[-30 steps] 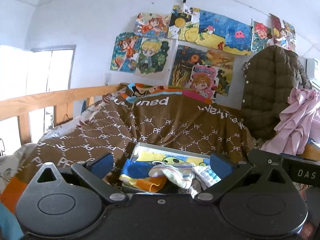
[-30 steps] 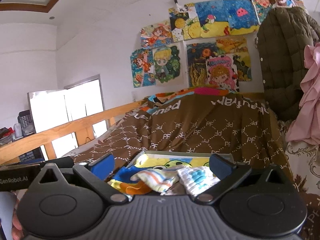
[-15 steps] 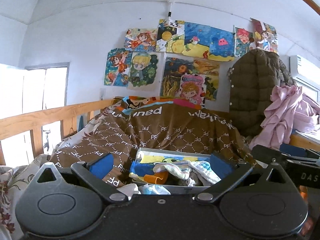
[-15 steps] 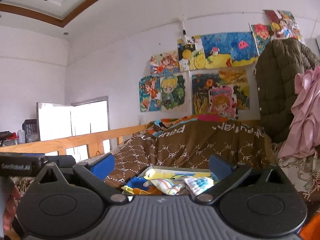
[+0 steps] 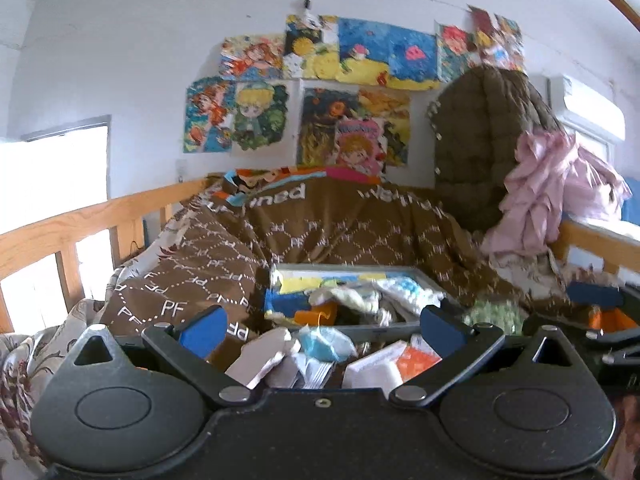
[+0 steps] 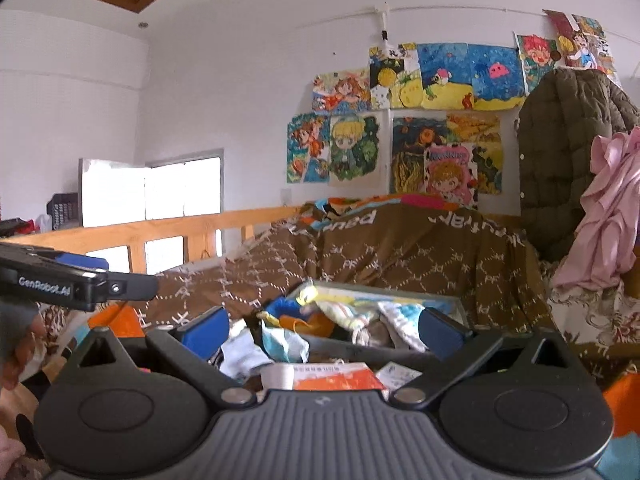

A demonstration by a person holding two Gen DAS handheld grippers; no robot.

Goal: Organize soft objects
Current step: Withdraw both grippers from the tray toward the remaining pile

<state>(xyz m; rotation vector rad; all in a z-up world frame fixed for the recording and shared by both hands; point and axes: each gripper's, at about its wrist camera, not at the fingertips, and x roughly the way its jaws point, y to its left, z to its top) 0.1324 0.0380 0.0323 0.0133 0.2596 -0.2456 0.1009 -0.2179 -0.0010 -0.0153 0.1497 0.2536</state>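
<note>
Left hand-held gripper (image 5: 320,326) hovering released, blue pads (image 5: 199,327) spread wide with nothing between them. Right hand-held gripper (image 6: 322,330) likewise released and empty, jaws standing far apart. Just beyond both, lying scattered on the bed: a light blue crumpled cloth (image 5: 325,342), white packets (image 5: 262,356) and an orange-and-white pack (image 6: 330,378), lower parts being cut off by the gripper bodies. Farther out, sitting on the brown patterned blanket (image 5: 224,264), a grey tray (image 5: 394,326) heaped with soft objects (image 5: 360,298): socks and small cloths tangled together, individual pieces hard to tell apart. Showing only partly at the left edge of the right wrist view, the other gripper's black body with fingers of a hand (image 6: 20,354) below it. Hanging behind, a brown quilted coat (image 6: 560,152) and pink fabric (image 6: 604,216), both clipped by the frame edge. Right side of the left wrist view blurring.
</note>
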